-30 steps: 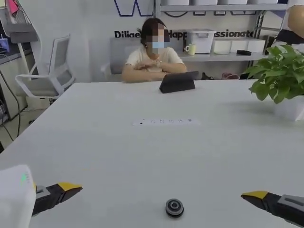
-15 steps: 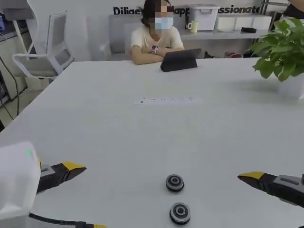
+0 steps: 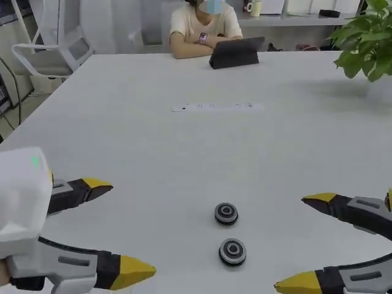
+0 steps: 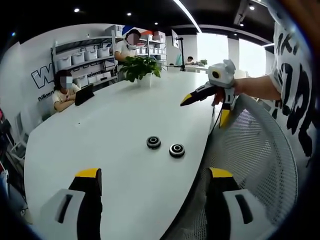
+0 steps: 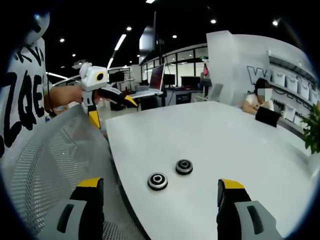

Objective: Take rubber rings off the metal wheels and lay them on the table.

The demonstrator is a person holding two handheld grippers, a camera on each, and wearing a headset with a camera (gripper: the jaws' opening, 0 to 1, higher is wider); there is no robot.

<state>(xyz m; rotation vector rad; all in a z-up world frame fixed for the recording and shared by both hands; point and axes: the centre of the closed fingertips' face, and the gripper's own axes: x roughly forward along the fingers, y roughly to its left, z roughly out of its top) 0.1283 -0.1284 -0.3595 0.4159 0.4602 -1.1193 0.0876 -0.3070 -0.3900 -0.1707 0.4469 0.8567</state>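
Both grippers are released, jaws spread wide and holding nothing. The left gripper (image 3: 133, 226) and right gripper (image 3: 289, 242) face each other low over the table (image 3: 153, 141). The nearer wheel (image 3: 233, 252) lies flat on the table between them, a little closer to the right gripper's tips. The farther wheel (image 3: 226, 213) lies just beyond it, apart from it and also between the two grippers.

Each wheel looks like a small bright metal hub inside a dark outer band, which I take to be the rubber ring (image 3: 223, 252), not yet removed. The wheels are probably dense for their size, hard and slick, so they may skid on the smooth table when nudged. The ring should be soft and stretchy, and seated snugly. A sensible hold is one gripper clamping the wheel across its flat faces or its hub. The other gripper would then pinch the rubber at its outer edge and peel it off.

Well beyond both grippers lie a power strip (image 3: 217, 106), then a tablet (image 3: 234, 54) and a seated person (image 3: 202, 24). A plant (image 3: 367, 37) stands far off past the right gripper.
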